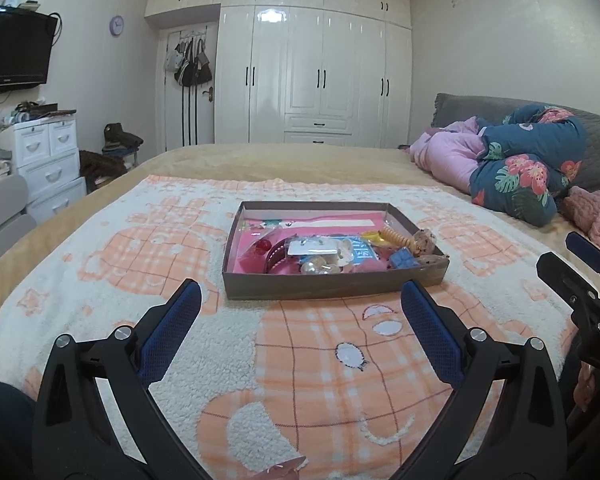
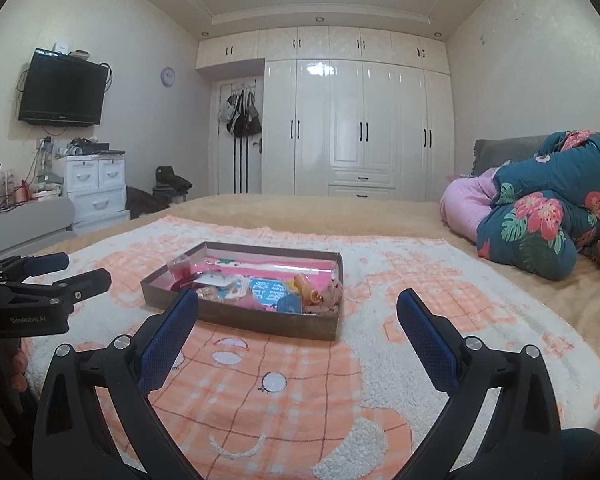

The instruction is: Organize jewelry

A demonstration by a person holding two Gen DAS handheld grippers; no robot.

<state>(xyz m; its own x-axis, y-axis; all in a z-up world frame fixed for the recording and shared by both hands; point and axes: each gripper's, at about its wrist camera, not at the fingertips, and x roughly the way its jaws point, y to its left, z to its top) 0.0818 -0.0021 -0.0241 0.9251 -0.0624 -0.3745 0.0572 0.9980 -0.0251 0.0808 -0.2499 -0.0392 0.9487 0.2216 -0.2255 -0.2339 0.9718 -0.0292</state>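
- Left gripper [image 1: 300,300] was spread wide, holding nothing.
- Right gripper [image 2: 298,308] same deal, wide apart.
- Shallow brown cardboard tray [image 1: 332,286] of mixed jewelry sat on the peach-and-white fleece blanket [image 1: 320,360], just ahead of both.

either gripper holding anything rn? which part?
Nothing held. Left gripper and right gripper are both open, hovering over the blanket, short of the box.

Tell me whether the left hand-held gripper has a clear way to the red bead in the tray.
Probably yes. The left hand-held gripper is open and empty, short of the tray; the red bead lies uncovered near the tray's left side, with only the low wall between.
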